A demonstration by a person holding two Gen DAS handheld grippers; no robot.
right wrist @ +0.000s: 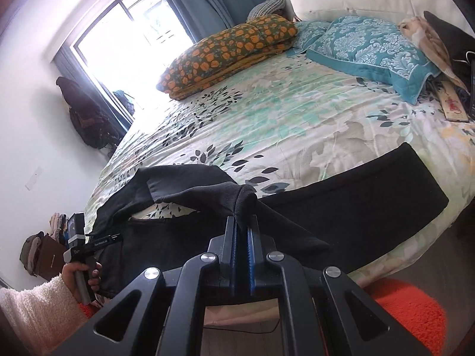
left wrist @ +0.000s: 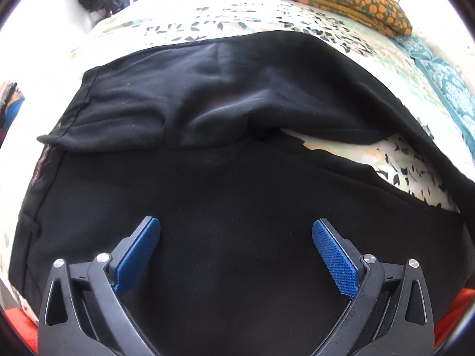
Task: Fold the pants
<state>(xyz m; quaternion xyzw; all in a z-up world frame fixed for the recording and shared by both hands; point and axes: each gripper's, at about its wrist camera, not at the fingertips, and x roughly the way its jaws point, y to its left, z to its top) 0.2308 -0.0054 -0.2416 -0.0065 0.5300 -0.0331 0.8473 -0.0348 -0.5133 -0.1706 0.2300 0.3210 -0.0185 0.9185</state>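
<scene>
Black pants [left wrist: 225, 184] lie spread on the floral bed, waist to the left, with one leg raised and draped across the upper part. My left gripper [left wrist: 236, 228] hangs open just above the near half of the pants, nothing between its blue pads [left wrist: 334, 259]. In the right wrist view the right gripper [right wrist: 242, 222] is shut on a bunched fold of the black pants [right wrist: 237, 198], lifted above the bed. The other leg [right wrist: 371, 195] stretches flat to the right. A hand in a fleecy white sleeve [right wrist: 38, 305] holds the left gripper's handle at lower left.
The bed [right wrist: 282, 112] carries an orange-flowered folded quilt [right wrist: 225, 53], teal pillows [right wrist: 371, 50] and clutter at the far right near the headboard. A window with blue curtains is at the left. An orange rug [right wrist: 412, 308] lies on the floor by the bed.
</scene>
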